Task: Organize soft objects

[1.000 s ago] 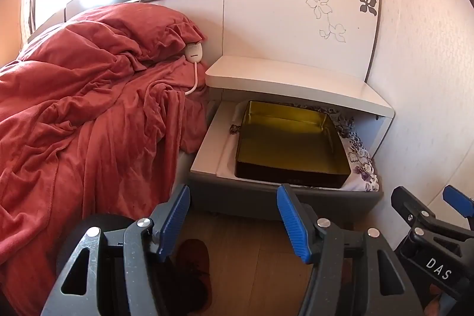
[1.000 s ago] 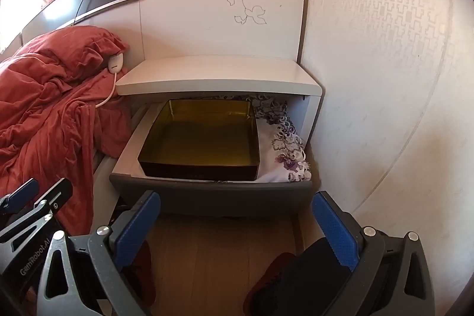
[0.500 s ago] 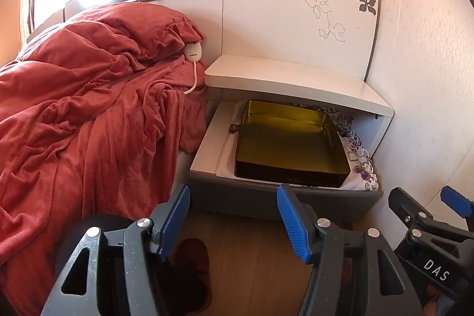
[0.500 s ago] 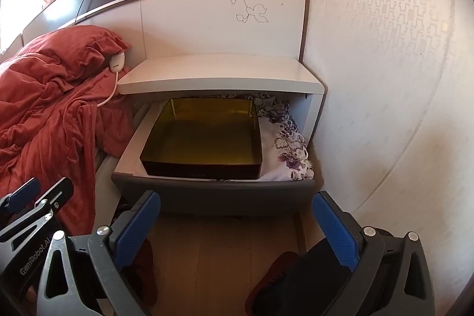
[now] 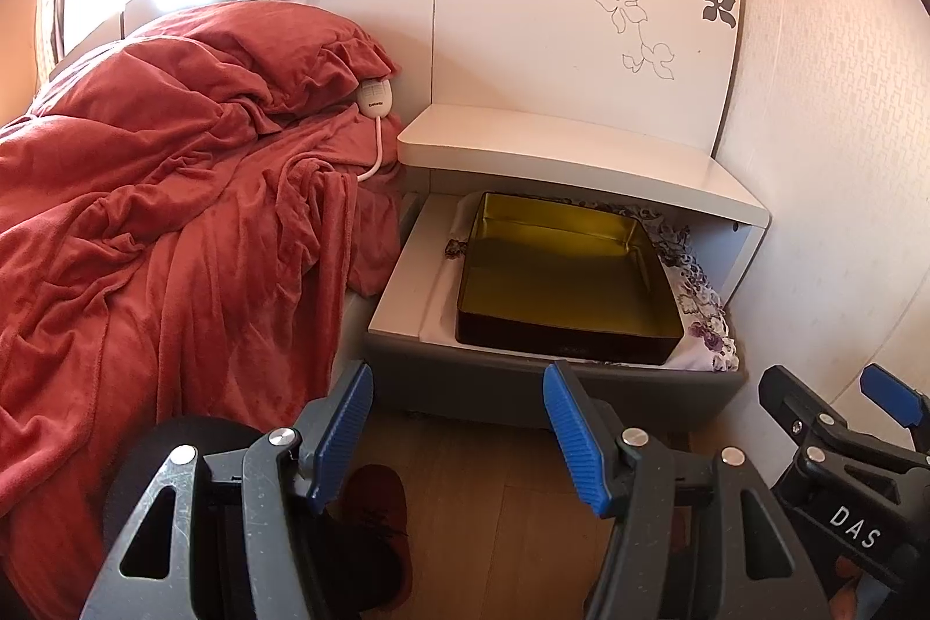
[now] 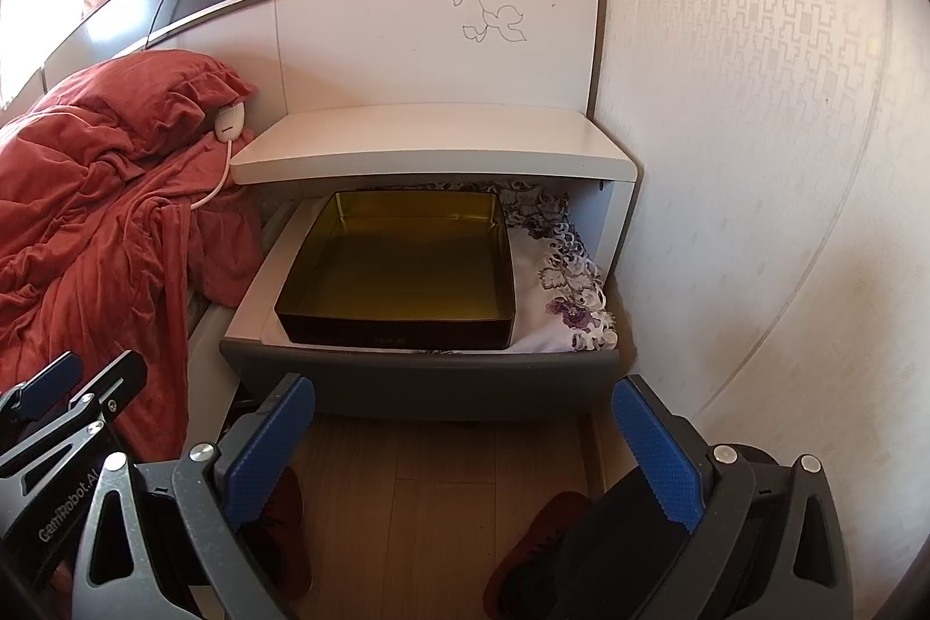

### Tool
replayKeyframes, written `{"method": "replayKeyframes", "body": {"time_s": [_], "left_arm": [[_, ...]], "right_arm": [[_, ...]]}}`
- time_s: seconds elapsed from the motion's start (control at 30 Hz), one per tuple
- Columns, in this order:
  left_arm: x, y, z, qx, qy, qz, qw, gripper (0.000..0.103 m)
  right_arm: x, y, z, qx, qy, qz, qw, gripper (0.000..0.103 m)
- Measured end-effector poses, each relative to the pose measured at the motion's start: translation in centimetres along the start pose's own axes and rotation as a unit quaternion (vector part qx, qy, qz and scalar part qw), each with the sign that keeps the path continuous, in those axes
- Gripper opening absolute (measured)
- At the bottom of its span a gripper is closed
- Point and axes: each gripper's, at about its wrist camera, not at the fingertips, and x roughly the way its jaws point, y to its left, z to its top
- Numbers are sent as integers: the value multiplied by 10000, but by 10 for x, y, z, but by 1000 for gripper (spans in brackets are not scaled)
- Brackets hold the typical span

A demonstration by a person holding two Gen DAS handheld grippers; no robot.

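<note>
Currently both grippers, left (image 5: 459,437) and right (image 6: 462,451), hover level before the drawer (image 6: 418,382), jaws spread, holding nothing.

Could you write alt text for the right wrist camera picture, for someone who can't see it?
An open right gripper with blue pads points at a pulled-out nightstand drawer holding an empty gold tin tray on floral cloth. A rumpled red blanket covers the bed to the left, and the left gripper shows at the left edge.
</note>
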Motion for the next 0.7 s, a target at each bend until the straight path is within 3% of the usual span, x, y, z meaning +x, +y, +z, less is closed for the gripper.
{"method": "replayKeyframes", "body": {"time_s": [0.7], "left_arm": [[0, 0, -1, -2, 7, -7, 10000, 62]], "right_arm": [[1, -2, -1, 9, 4, 17, 10000, 103]]}}
